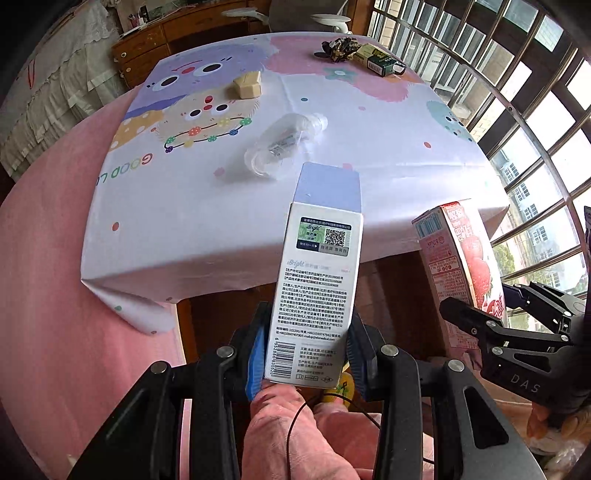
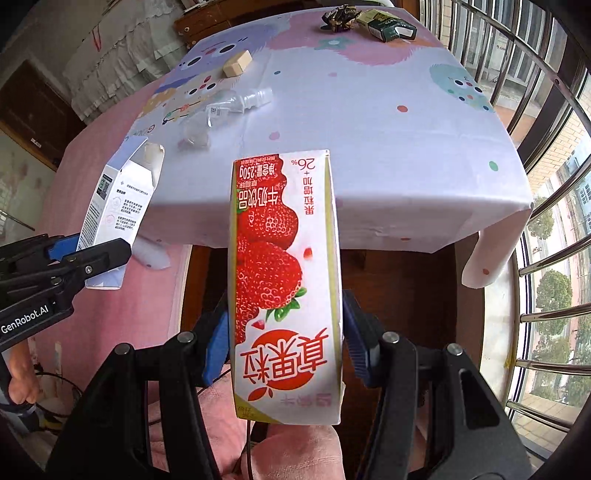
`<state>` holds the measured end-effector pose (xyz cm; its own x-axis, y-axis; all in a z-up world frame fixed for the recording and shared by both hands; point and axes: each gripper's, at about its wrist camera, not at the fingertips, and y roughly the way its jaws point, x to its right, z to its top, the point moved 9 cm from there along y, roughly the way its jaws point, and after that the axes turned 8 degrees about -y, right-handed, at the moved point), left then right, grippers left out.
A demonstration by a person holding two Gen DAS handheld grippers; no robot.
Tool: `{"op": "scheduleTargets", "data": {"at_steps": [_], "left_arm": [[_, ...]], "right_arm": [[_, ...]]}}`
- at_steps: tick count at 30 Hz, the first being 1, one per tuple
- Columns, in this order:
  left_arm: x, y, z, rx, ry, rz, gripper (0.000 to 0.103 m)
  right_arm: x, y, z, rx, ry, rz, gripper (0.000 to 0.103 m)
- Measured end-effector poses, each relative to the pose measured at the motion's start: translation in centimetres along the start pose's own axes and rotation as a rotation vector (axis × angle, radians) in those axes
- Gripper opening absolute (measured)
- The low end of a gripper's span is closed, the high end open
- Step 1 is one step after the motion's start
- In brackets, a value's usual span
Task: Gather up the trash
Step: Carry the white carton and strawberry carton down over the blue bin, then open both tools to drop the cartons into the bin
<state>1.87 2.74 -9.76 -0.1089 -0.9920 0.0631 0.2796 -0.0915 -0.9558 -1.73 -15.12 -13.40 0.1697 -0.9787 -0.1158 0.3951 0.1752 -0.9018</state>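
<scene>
Left wrist view
Left gripper [image 1: 306, 354]: clamped on a white box [image 1: 317, 280], lower centre.
Strawberry carton [image 1: 458, 266]: right of frame, held in the right gripper [image 1: 491, 325].
Table [image 1: 369, 206]: clear bottle [image 1: 284, 142] at centre; tan block [image 1: 248, 85] and green pack [image 1: 380, 61] toward the top.

Right wrist view
Right gripper [image 2: 286, 339]: closed on the strawberry carton [image 2: 286, 266], centre.
White box [image 2: 118, 214]: left of frame, in the left gripper [image 2: 96, 254].
Crumpled wrapper [image 2: 338, 16]: top, just beside the green pack [image 2: 388, 24].
</scene>
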Motion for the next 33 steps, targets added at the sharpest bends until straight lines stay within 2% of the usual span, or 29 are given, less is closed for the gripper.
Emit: {"op": "scheduleTargets", "data": {"at_steps": [4,9,17,22,27,30,31,33], "left_arm": [[0.5,2.5,-3.1,-0.064,0.017,-0.005,0.037],[0.7,7.4,-6.6,-0.160,0.031,-0.026,0.037],[0.2,19.2,-11.5,-0.240,0.064,-0.051,0.037],[0.0,25.1,-13.9,-0.287,0.084,-0.066,0.037],[-0.3,28.3,-15.4,-0.305,0.088,-0.065,0.038],[-0.9,29.2,-14.9,-0.303,0.089,-0.063,0.038],[-1.0,29.4,-14.7,-0.302,0.086,-0.060,0.040],[-1.3,29.8,-14.4,-0.307,0.076,-0.058,0.054]], "right_arm": [[-0.1,2.5,-3.0,-0.054,0.028,0.018,0.051],[-0.1,7.4,-6.1,-0.129,0.066,0.022,0.051],[2.4,19.2,-13.5,-0.244,0.213,-0.007,0.051],[3.7,24.6,-17.3,-0.283,0.301,-0.014,0.052],[4.3,27.7,-19.0,-0.289,0.354,-0.017,0.052],[4.2,29.4,-18.4,-0.298,0.384,-0.009,0.052],[4.3,29.6,-18.4,-0.296,0.393,-0.005,0.052],[4.4,29.8,-18.3,-0.298,0.410,0.001,0.052]]}}
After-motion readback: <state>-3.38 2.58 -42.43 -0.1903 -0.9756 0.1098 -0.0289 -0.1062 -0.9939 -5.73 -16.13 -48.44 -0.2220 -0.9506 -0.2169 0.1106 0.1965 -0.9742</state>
